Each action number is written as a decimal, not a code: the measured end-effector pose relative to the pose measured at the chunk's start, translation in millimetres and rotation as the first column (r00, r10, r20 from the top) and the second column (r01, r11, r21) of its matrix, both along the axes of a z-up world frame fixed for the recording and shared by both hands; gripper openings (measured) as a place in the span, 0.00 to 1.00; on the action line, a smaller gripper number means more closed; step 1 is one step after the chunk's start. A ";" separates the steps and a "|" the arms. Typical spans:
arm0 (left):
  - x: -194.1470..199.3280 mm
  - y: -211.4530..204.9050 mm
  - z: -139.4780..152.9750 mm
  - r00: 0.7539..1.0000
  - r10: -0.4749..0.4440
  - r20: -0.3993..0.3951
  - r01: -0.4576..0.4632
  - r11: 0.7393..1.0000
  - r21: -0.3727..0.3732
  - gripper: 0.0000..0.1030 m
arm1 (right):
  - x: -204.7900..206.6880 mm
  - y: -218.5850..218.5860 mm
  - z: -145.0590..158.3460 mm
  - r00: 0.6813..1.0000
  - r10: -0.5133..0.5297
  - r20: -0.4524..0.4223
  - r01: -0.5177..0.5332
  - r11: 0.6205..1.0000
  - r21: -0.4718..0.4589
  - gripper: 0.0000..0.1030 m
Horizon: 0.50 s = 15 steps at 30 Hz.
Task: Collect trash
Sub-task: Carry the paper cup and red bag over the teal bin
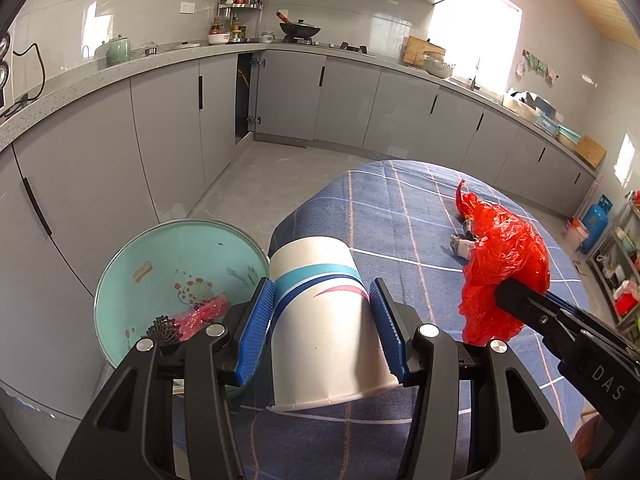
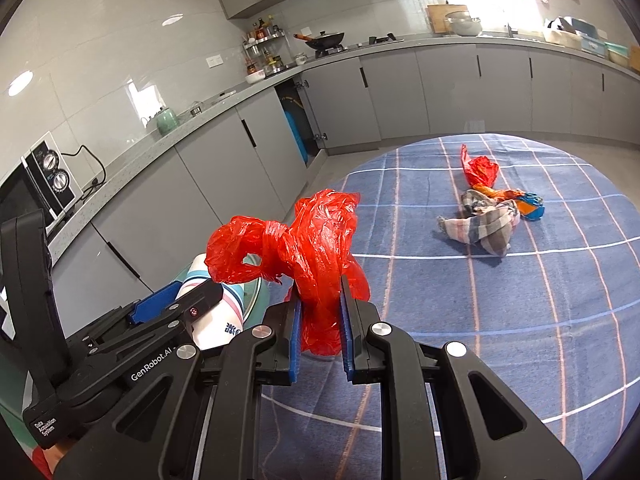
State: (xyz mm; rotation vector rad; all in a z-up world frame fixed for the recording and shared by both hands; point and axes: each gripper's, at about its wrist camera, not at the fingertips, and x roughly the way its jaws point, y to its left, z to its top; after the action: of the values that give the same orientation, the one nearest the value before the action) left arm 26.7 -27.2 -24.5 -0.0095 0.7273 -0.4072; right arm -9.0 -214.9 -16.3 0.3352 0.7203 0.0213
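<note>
The left gripper has its fingers clamped on the sides of a paper cup, held mouth toward the camera just beside the teal bin. The cup is white with teal, navy and red bands; judged light and thin-walled, it would buckle under a harder squeeze, so a mid-wall hold with modest pressure suits it.

The right gripper has its fingers nearly together, pinching a knotted red plastic bag, held up on the cup's far side from the bin. The film is judged soft, slippery and almost weightless; the bunched part below the knot gives the surest hold.

Inside the bin lie a red wrapper and a dark ridged item. Well apart from the bin, across the blue checked table, remain a second red bag, a plaid cloth and orange-blue packaging.

Legible writing: "GenRobot.AI" and "Data Acquisition System" on the left gripper body, "DAS" on the right. Print on the cup and bin is unreadable.
</note>
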 end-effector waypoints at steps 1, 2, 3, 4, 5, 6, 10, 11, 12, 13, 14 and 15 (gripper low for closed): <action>0.3 3.1 -0.7 1.000 0.003 0.000 -0.003 1.000 -0.001 0.49 | 0.9 2.6 -0.7 1.000 0.003 -0.002 -0.003 1.000 -0.002 0.17; 0.7 5.0 -1.5 1.000 0.007 -0.001 -0.007 1.000 -0.001 0.49 | 1.6 5.0 -1.3 1.000 0.007 -0.004 -0.007 1.000 -0.003 0.17; 1.1 6.3 -2.3 1.000 0.011 -0.002 -0.011 1.000 -0.001 0.49 | 2.0 6.9 -1.7 1.000 0.009 -0.005 -0.009 1.000 -0.003 0.17; 2.2 9.4 -3.5 1.000 0.016 -0.006 -0.016 1.000 -0.001 0.49 | 3.0 9.4 -2.3 1.000 0.012 -0.007 -0.012 1.000 -0.002 0.17; 2.7 11.6 -4.3 1.000 0.020 -0.008 -0.020 1.000 -0.001 0.49 | 3.8 11.5 -2.8 1.000 0.015 -0.008 -0.015 1.000 -0.002 0.17; 3.5 14.0 -5.1 1.000 0.025 -0.010 -0.025 1.000 0.000 0.49 | 4.8 13.5 -3.4 1.000 0.019 -0.009 -0.019 1.000 -0.002 0.17; 5.1 23.1 -7.0 0.999 0.043 -0.010 -0.043 0.999 0.004 0.49 | 8.8 23.0 -5.8 0.999 0.039 -0.016 -0.039 0.999 0.004 0.17; 5.0 25.0 -7.1 0.999 0.049 -0.010 -0.048 0.999 0.005 0.49 | 9.3 25.0 -6.2 0.999 0.044 -0.017 -0.044 0.999 0.005 0.17; 5.7 27.6 -7.3 0.999 0.054 -0.009 -0.054 0.999 0.005 0.49 | 9.8 27.4 -6.7 0.999 0.049 -0.017 -0.049 0.999 0.005 0.17; 6.2 30.4 -7.5 0.998 0.061 -0.008 -0.061 0.998 0.007 0.49 | 11.1 31.1 -7.5 0.998 0.058 -0.019 -0.058 0.998 0.005 0.17; 7.0 32.3 -7.6 0.998 0.067 -0.008 -0.066 0.998 0.007 0.49 | 11.9 34.3 -8.0 0.998 0.066 -0.020 -0.065 0.998 0.005 0.17; 7.7 33.8 -8.0 0.997 0.071 -0.009 -0.071 0.997 0.007 0.49 | 12.4 36.9 -8.8 0.997 0.073 -0.021 -0.073 0.997 0.005 0.17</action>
State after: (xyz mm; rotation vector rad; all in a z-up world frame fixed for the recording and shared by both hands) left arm 34.4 6.6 -32.4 -0.0304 0.7356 -0.3370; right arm 3.4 -178.0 -25.2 0.3138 0.7530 0.0887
